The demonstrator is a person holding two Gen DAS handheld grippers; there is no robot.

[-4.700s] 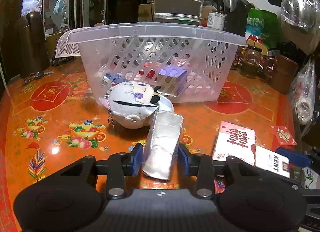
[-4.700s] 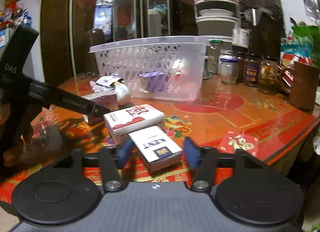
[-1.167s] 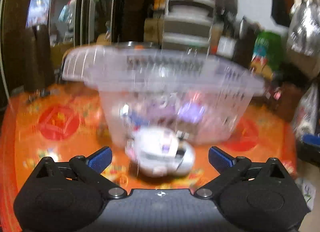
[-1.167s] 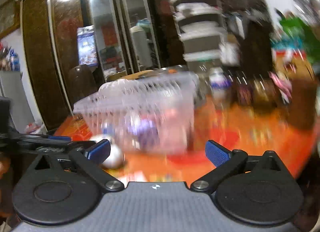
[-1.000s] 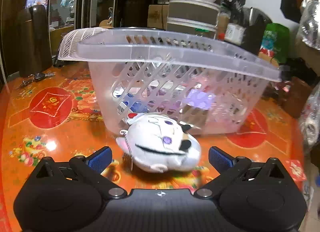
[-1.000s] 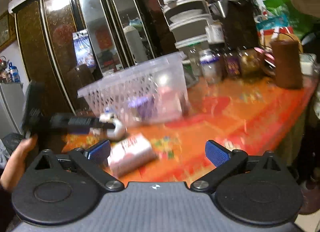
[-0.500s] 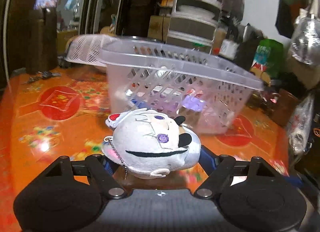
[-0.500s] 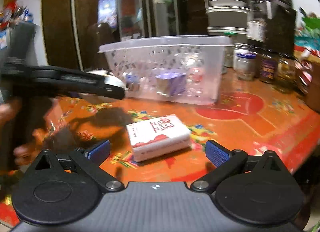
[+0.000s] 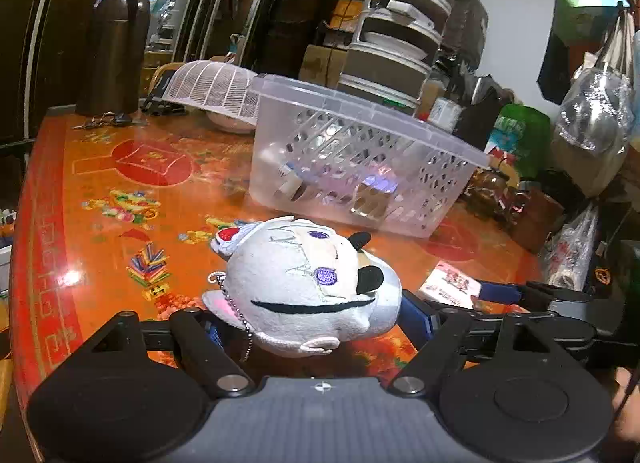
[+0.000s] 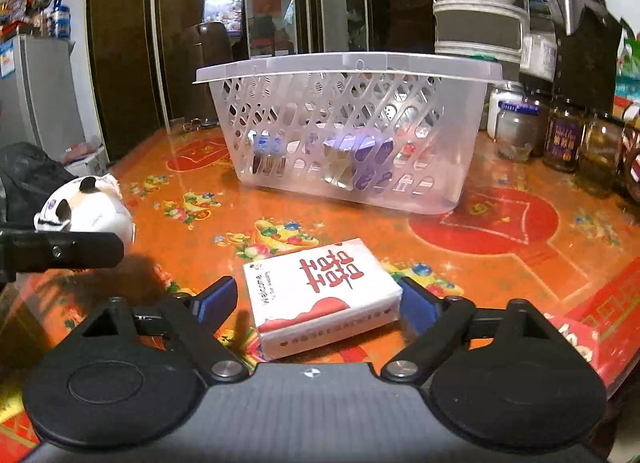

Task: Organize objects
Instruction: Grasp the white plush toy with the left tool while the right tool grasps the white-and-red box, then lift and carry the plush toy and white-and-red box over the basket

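My left gripper (image 9: pixel 316 323) is shut on a white plush head (image 9: pixel 304 283) with a bead chain and holds it above the orange table (image 9: pixel 120 231), in front of the clear plastic basket (image 9: pixel 352 167). The plush also shows in the right wrist view (image 10: pixel 86 207) at far left. My right gripper (image 10: pixel 318 305) is open, its fingers either side of a white and red tissue pack (image 10: pixel 320 295) lying on the table. The basket (image 10: pixel 344 123) stands beyond it and holds several small packs.
Glass jars (image 10: pixel 560 135) stand at the right of the basket. A red envelope (image 10: pixel 580 339) lies near the table's right edge. A white mesh cover (image 9: pixel 212 91), keys (image 9: pixel 104 119) and a dark flask (image 9: pixel 112 55) are at the far left. Bags (image 9: pixel 592 135) hang on the right.
My left gripper has lifted the plush head off the table and pulled back from the basket. My right gripper has come down around the tissue pack and its jaws have narrowed.
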